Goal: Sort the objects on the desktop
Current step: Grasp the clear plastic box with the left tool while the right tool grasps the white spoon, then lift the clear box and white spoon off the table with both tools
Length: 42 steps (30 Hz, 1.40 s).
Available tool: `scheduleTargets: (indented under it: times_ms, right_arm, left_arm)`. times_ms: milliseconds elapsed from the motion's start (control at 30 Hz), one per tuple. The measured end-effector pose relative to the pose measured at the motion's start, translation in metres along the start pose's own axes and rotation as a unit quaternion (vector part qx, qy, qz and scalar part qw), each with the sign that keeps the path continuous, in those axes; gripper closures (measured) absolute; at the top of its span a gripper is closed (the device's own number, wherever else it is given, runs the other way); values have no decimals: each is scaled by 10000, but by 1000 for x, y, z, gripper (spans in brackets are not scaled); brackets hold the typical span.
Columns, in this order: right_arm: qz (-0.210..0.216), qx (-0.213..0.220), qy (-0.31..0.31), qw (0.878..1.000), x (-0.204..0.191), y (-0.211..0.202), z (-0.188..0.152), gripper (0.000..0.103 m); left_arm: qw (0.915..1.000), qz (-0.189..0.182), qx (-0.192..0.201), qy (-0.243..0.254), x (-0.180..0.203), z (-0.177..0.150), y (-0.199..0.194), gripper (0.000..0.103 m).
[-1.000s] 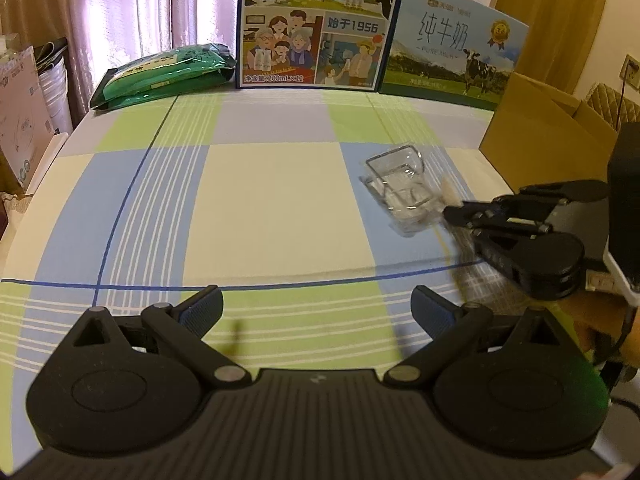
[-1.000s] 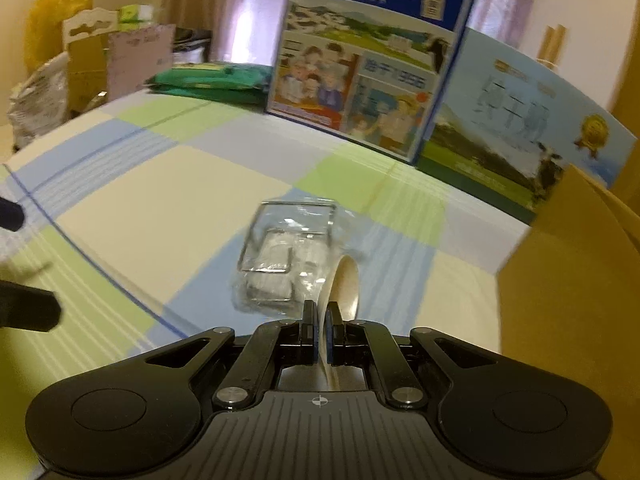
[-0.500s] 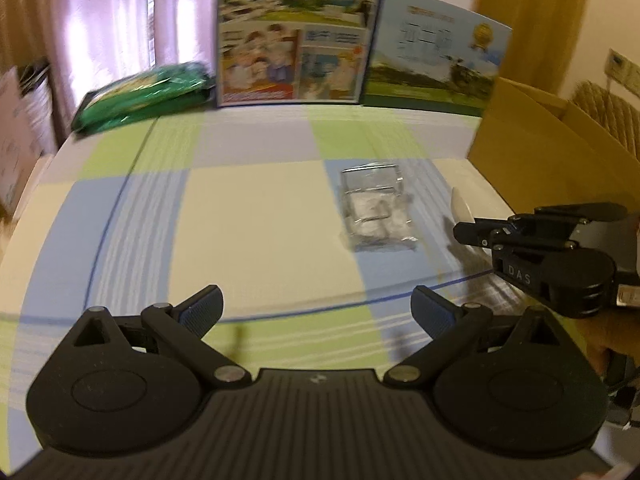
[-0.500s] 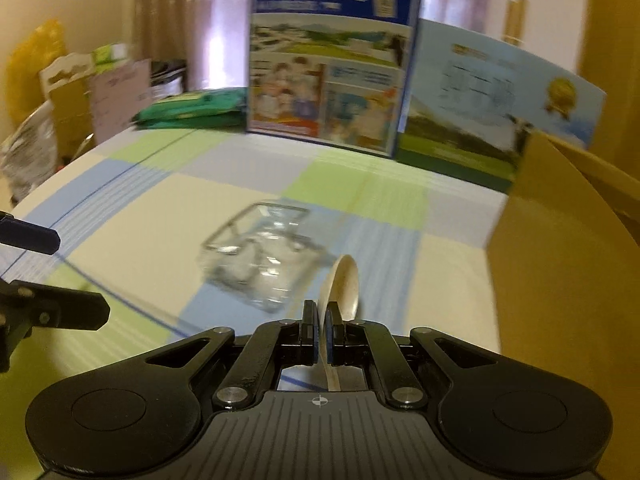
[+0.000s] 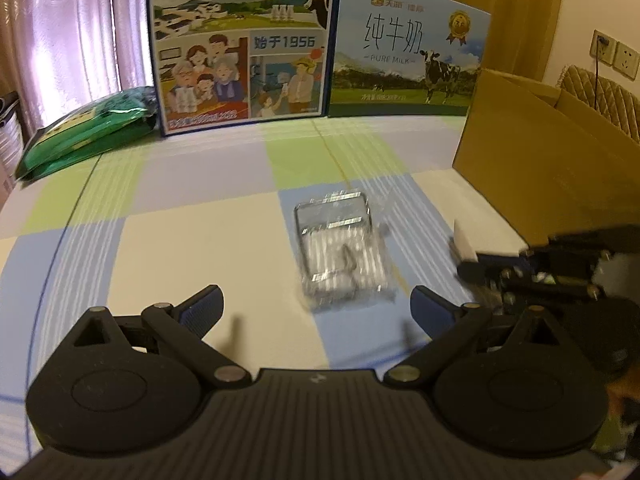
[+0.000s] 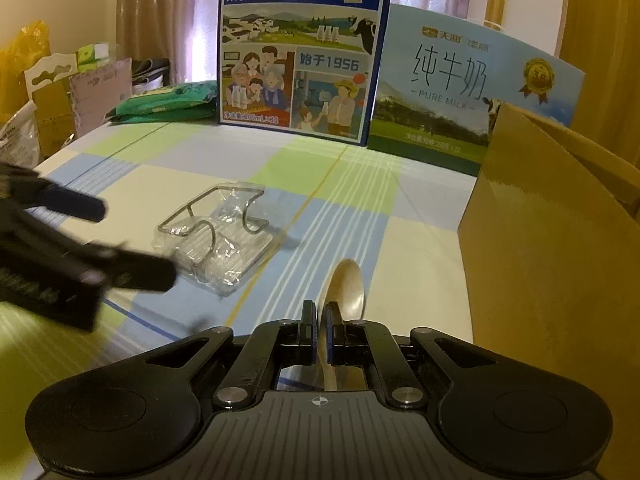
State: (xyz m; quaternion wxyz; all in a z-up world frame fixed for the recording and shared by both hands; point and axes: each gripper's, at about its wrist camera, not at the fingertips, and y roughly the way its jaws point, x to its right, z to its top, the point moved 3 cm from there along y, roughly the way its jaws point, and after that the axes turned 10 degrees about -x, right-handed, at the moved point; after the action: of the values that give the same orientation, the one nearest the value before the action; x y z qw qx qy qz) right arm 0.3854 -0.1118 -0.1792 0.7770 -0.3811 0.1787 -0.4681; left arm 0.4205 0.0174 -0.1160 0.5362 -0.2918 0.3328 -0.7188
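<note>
Right now my right gripper [image 6: 319,322] has its jaws pressed together on the handle of a wooden spoon [image 6: 346,288], whose bowl sticks out ahead of the fingertips, above the checked tablecloth [image 6: 192,184]. My left gripper [image 5: 316,304] has its jaws spread wide and holds nothing. Taking the wire rack in clear plastic wrap [image 5: 340,248] as the landmark: it lies flat on the cloth, just ahead of my left gripper, roughly between the two fingertips. The spoon is to the right of the rack, apart from it. Farther right of the rack stands an open cardboard box [image 6: 552,240]. Behind the rack, two milk cartons [image 5: 244,44] stand upright, and a green packet [image 5: 88,132] lies back to its left.
</note>
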Motion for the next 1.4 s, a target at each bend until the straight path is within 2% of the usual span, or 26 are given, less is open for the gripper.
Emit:
scheduleTargets:
  times_ms: [167, 200, 267, 367, 433, 467, 500, 600, 800, 967, 1033, 1067, 1267, 1400]
  right_arm:
    - [2, -14, 76, 10000, 1, 0, -2, 102]
    - [-17, 5, 102, 9999, 2, 0, -2, 102]
    - [-73, 13, 86, 9999, 2, 0, -4, 102]
    - [-92, 63, 61, 9999, 2, -2, -5, 97]
    - [-127, 122, 54, 9998, 2, -4, -5, 80]
    - [-111, 158, 78, 9998, 2, -6, -6, 61]
    - [-105, 203, 118, 9997, 2, -7, -6, 49]
    - [-123, 266, 132, 9995, 0, -9, -5, 44]
    - [75, 87, 389, 9992, 8, 3, -5, 44]
    - [303, 150, 513, 9981, 14, 7, -4, 45]
    - [261, 198, 505, 9982, 13, 7, -4, 58]
    - [216, 211, 448, 9985, 11, 6, -4, 72]
    - [201, 91, 371, 9991, 0, -4, -6, 74]
    - [352, 29, 579, 9977, -8, -23, -7, 74]
  left_arm:
    - [9999, -131, 22, 22, 6, 18, 18, 12]
    - [9999, -114, 5, 48, 7, 20, 21, 16]
    - [9999, -38, -71, 74, 7, 23, 27, 27]
    - [9999, 28, -154, 4, 2, 24, 32, 50]
    - [9998, 31, -210, -65, -2, 24, 32, 71]
    - [9997, -10, -243, -88, -3, 23, 32, 74]
    - [9996, -15, -256, -97, -4, 22, 30, 75]
    - [9994, 28, -327, -72, -6, 16, 22, 76]
    - [9991, 119, -405, 3, -15, -1, 0, 77]
    - [9990, 159, -419, -15, -19, -9, -9, 77]
    - [9989, 183, -423, 37, -16, -11, -11, 77]
    - [9989, 194, -427, 63, -15, -12, -12, 77]
    - [9984, 144, -542, 108, -7, -25, -26, 77]
    - [9979, 121, -614, 177, 3, -43, -44, 77]
